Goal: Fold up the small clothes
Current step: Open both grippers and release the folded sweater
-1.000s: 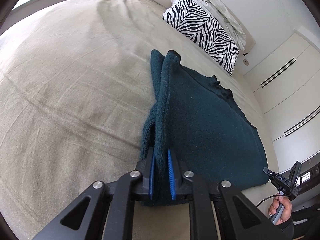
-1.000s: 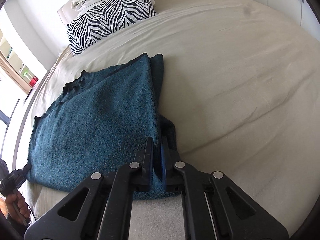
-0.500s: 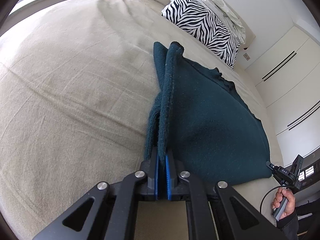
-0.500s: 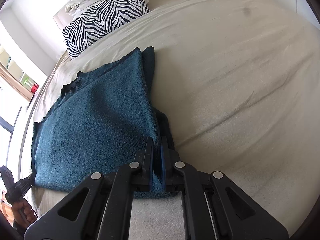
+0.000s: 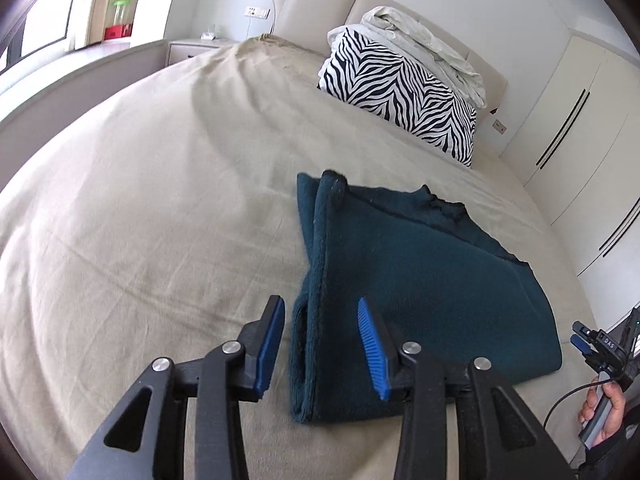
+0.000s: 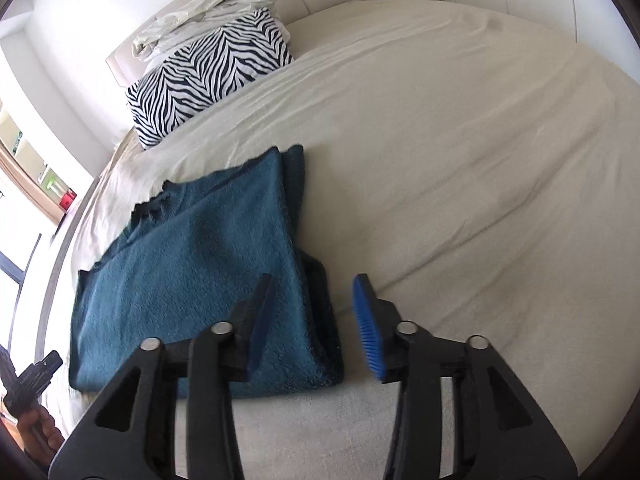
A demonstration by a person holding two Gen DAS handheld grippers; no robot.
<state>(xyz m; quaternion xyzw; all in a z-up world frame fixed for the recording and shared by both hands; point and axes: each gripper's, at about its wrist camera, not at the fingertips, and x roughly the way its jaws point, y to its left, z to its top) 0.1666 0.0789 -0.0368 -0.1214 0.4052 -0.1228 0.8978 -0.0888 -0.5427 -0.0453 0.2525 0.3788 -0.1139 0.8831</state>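
Observation:
A dark teal knit garment (image 5: 420, 280) lies folded flat on the beige bedsheet (image 5: 140, 220). My left gripper (image 5: 322, 314) hovers above the garment's near left corner, its jaws opening, and the blue pads touch no cloth. In the right wrist view the same garment (image 6: 192, 280) lies at the left. My right gripper (image 6: 316, 292) hangs over its near right edge, jaws opening, with nothing pressed between them. The other gripper (image 5: 604, 352) shows at the far right of the left view, held in a hand.
A zebra-striped pillow (image 5: 400, 92) and a crumpled white sheet (image 5: 424, 44) lie against the padded headboard (image 5: 320, 0). White wardrobe doors (image 5: 580, 120) stand to the right. The bedsheet (image 6: 460, 160) stretches wide beyond the garment.
Both grippers were shut on the garment's near corners; now both have let go, their jaws stand apart and they have lifted away. The garment's edges have dropped flat onto the bed.

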